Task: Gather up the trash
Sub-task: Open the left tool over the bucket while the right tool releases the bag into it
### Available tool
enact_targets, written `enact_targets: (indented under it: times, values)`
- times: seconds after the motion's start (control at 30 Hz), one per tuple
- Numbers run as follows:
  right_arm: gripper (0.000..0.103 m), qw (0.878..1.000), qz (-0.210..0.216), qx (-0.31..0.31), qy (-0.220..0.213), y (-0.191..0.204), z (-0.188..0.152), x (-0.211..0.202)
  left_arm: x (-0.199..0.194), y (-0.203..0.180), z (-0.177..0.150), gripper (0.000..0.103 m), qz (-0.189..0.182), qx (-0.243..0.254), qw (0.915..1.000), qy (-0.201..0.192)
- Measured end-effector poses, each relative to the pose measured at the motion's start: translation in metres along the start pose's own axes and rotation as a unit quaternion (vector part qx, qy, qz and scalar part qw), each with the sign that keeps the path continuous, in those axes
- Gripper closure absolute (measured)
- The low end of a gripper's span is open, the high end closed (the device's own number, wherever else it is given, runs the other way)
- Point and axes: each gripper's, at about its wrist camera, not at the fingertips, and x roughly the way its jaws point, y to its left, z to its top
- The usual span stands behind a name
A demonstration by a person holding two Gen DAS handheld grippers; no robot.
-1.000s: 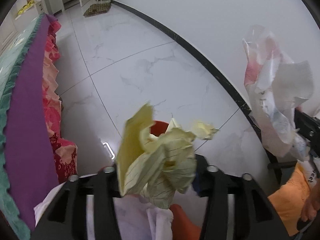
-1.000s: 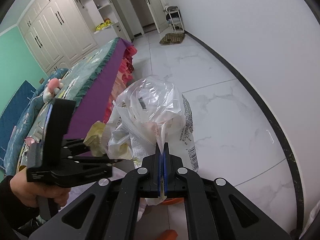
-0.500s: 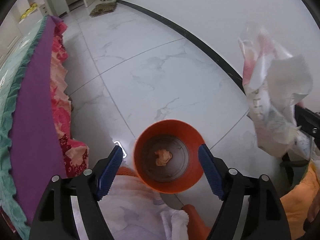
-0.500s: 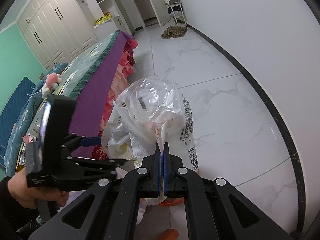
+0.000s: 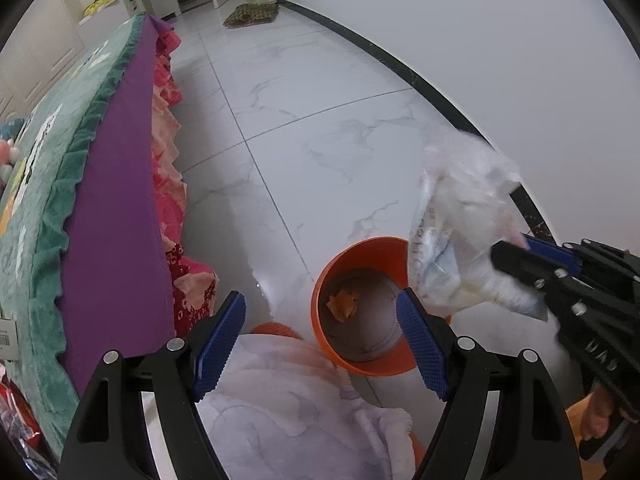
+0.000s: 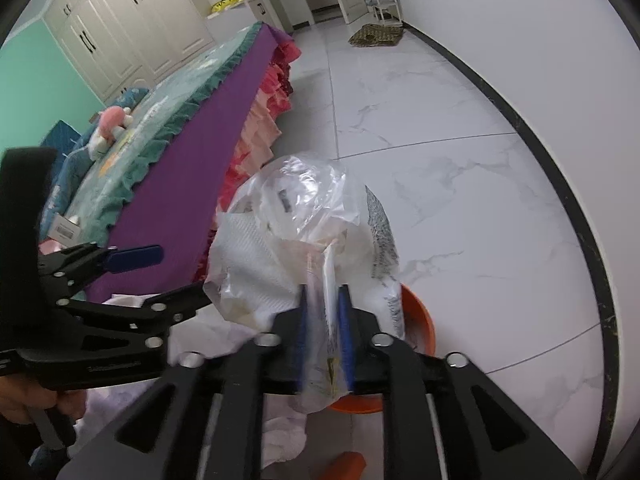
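Observation:
An orange bin (image 5: 362, 308) stands on the white floor with a small orange scrap (image 5: 342, 301) inside. My left gripper (image 5: 322, 334) is open and empty just above and beside the bin. My right gripper (image 6: 324, 320) holds a crumpled clear plastic bag with paper (image 6: 304, 236) over the bin's rim (image 6: 420, 316); its jaws have parted slightly around the bag. The bag also shows in the left wrist view (image 5: 460, 240), at the bin's right edge. The yellow paper is out of sight.
A bed with a purple and green cover (image 5: 100, 200) and red frill runs along the left. White cloth (image 5: 296, 400) lies below the left gripper. A wall with black skirting (image 5: 420, 80) is on the right. A mat (image 5: 250, 14) lies far back.
My left gripper opened and the yellow crumpled paper left it. My right gripper moved the plastic bag down over the bin and its jaws began to part.

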Motion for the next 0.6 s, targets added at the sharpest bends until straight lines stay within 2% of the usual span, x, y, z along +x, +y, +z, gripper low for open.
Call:
enact_targets:
  times: [0.03, 0.07, 0.37, 0.6]
  values:
    - [0.066, 1.000, -0.004, -0.001, 0.002, 0.000, 0.000, 0.003, 0.001, 0.000, 0.000, 0.025, 0.000, -0.001, 1.0000, 0.001]
    - [0.059, 1.000, -0.008, 0.001, 0.007, -0.001, 0.000, 0.007, 0.001, 0.000, 0.001, 0.025, 0.000, -0.001, 1.0000, 0.001]
    - [0.059, 1.000, -0.009, 0.008, 0.015, -0.005, -0.003, 0.013, 0.000, 0.003, -0.004, 0.025, -0.002, -0.003, 1.0000, 0.002]
    - [0.059, 1.000, 0.009, 0.010, -0.005, 0.006, 0.003, -0.012, -0.015, 0.004, -0.007, 0.025, -0.004, -0.008, 0.9999, -0.013]
